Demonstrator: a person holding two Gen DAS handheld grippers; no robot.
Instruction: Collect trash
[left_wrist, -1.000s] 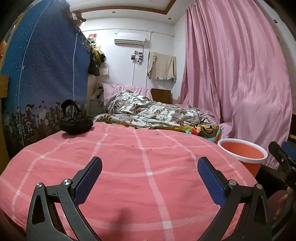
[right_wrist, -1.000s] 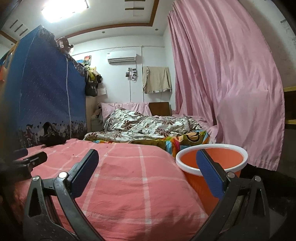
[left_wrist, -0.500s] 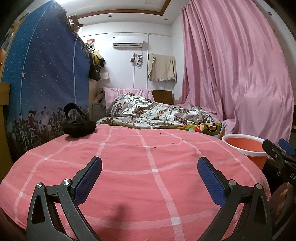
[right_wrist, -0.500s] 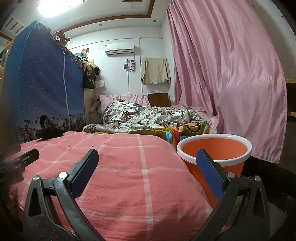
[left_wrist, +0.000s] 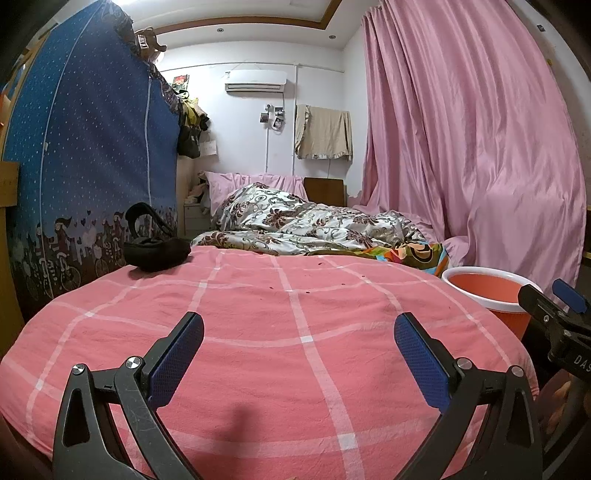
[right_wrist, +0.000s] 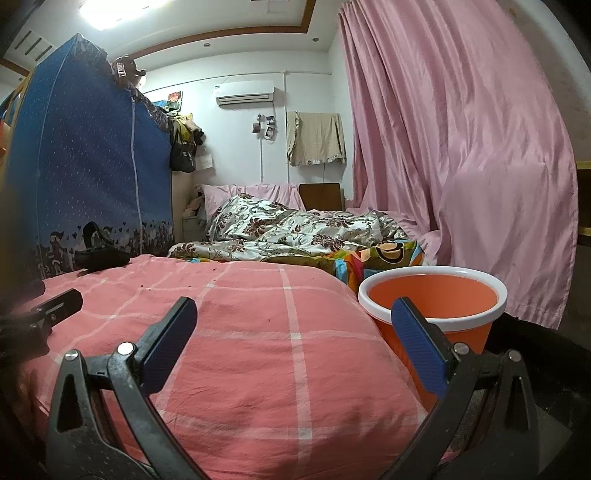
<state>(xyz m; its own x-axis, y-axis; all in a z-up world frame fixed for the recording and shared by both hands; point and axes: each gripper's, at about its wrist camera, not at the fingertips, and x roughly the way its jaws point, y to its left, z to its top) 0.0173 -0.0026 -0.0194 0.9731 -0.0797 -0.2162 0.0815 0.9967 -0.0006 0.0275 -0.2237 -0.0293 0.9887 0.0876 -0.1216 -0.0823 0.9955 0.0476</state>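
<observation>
Tools poised over the bed, nothing gripped yet

Left tool and right tool both hover low above the pink checked bedsheet with their blue pads spread wide apart and empty; the trash appears to be the small dark specks scattered across the sheet toward its far edge, while the orange bucket stands on the floor just beside the bed, at the right. The specks are tiny and lie flat on soft cloth, so a closing tool would likely pinch the sheet instead or push crumbs into a fold. The black bag near the sheet's far left could be mistaken for trash
</observation>
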